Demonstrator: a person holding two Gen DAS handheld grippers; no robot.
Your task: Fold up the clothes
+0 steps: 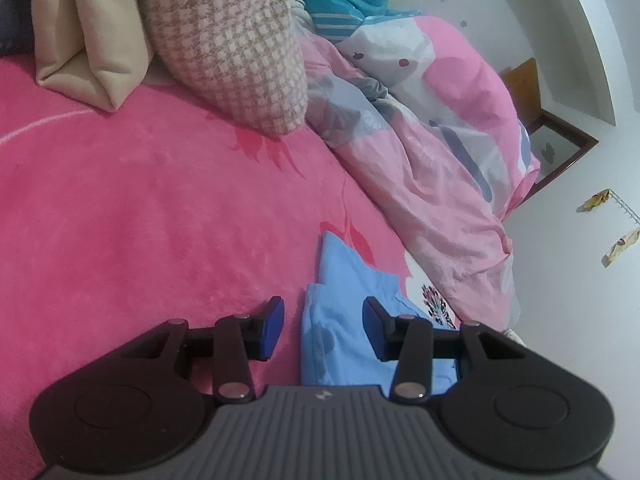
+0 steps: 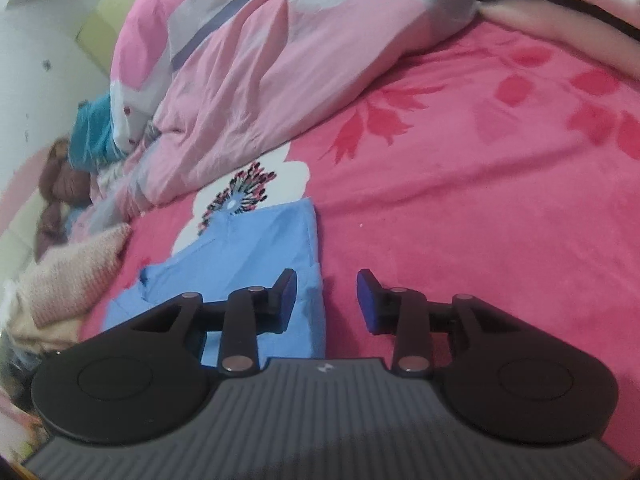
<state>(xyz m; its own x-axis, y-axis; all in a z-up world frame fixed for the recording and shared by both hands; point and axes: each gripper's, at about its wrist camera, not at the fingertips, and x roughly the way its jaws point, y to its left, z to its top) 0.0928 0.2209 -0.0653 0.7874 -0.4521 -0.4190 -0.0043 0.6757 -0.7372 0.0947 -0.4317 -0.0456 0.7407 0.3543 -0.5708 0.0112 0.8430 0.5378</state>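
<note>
Bed spread with a bright pink blanket (image 1: 140,208) printed with red leaves and a white flower patch (image 2: 280,176). Lying on it: a folded light blue garment (image 1: 344,332) near the front edge, a crumpled pink-and-grey duvet (image 1: 440,152) just beside, a houndstooth pillow (image 1: 228,40), a beige folded cloth (image 1: 84,36), a pink knit piece (image 2: 68,280).
</note>
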